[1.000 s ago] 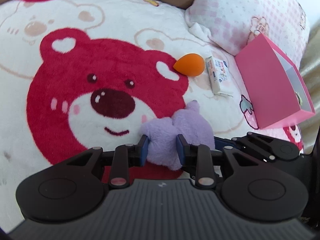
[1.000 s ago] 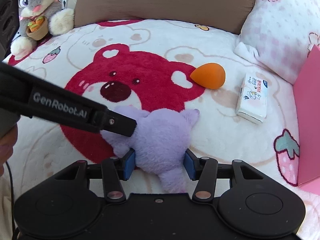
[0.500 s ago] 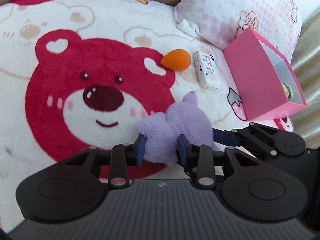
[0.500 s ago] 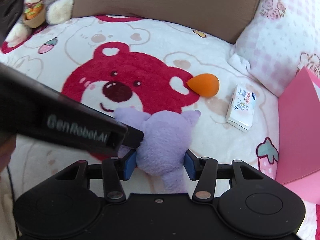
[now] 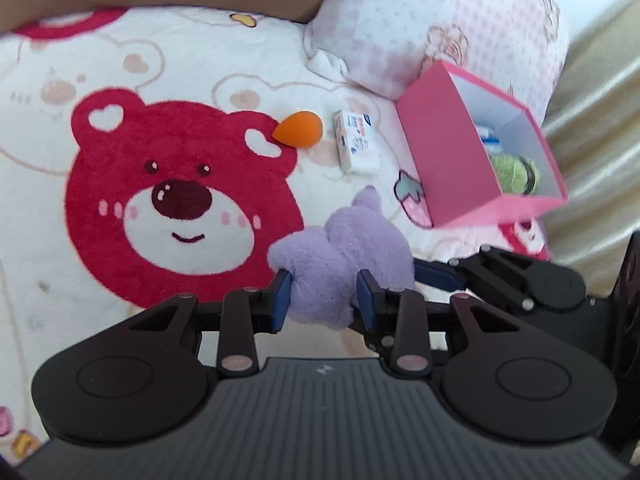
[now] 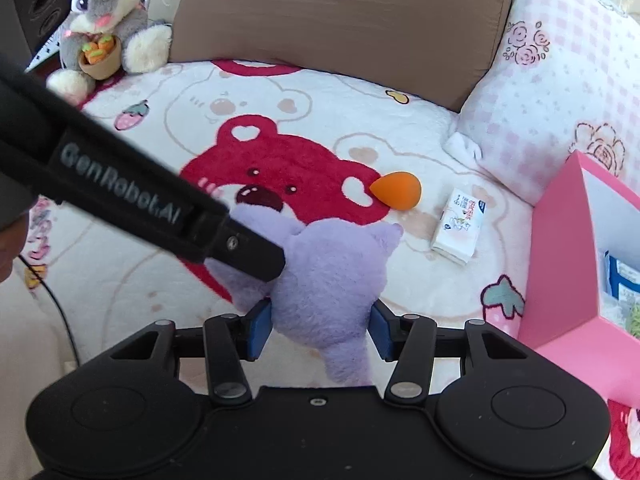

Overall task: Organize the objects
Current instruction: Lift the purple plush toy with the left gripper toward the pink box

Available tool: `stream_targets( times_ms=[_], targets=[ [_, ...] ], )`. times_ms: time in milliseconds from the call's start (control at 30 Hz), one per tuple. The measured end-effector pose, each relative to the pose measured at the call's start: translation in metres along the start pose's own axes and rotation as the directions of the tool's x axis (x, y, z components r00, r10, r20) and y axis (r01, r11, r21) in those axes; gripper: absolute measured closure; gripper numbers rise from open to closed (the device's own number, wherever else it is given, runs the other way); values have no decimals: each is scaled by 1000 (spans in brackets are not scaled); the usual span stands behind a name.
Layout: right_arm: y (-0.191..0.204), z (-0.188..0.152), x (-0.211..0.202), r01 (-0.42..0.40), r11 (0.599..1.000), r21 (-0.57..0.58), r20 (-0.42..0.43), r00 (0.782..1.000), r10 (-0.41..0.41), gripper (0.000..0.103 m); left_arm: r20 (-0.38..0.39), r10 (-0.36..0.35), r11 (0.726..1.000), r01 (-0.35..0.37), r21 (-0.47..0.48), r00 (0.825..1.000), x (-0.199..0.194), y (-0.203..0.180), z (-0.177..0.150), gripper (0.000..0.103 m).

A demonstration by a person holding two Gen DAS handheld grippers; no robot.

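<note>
Bed blanket (image 5: 48, 184) with large red bear print, filling most of both views; more of it in frame than a second ago, consistent with a lift. Pink-check pillow (image 5: 432, 24), upper right of the left wrist view. Pink box (image 5: 444, 160), right of frame, open top tilted toward the camera; inside, a green round item (image 5: 512, 170) and a blue-and-white packet (image 5: 490, 136), neither clear enough to name. Purple plush toy (image 5: 352, 248), lower centre, now raised off the blanket and nearer the box than before; judged mid-carry toward the box. Left hand-held gripper (image 5: 324, 294): blue pads pinching the plush's lower lobe, jaws just eased slightly wider, plush between them. Right hand-held gripper (image 6: 320, 326): pads pressed into the plush body from both sides. White carton (image 5: 356, 146) and orange teardrop sponge (image 5: 299, 130), centre, on the blanket, not yet boxed.
</note>
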State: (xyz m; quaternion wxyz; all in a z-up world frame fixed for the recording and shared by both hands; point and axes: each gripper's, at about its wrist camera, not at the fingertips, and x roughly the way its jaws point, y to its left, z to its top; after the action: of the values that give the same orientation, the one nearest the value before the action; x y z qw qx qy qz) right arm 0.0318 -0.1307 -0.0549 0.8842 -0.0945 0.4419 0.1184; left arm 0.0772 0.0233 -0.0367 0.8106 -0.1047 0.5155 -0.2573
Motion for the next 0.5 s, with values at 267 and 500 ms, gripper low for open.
stream_targets(
  times_ms=[267,500],
  targets=[
    [-13,-1,-34,-32,998,59,20,999,30,47,31,40,997,-42,61,999,-30,-42,-2,70],
    [-35,-4,-57,-39,988,148,61,998,30,47,33,-14,993,10,118,999,-47,-70,16,69]
  ],
)
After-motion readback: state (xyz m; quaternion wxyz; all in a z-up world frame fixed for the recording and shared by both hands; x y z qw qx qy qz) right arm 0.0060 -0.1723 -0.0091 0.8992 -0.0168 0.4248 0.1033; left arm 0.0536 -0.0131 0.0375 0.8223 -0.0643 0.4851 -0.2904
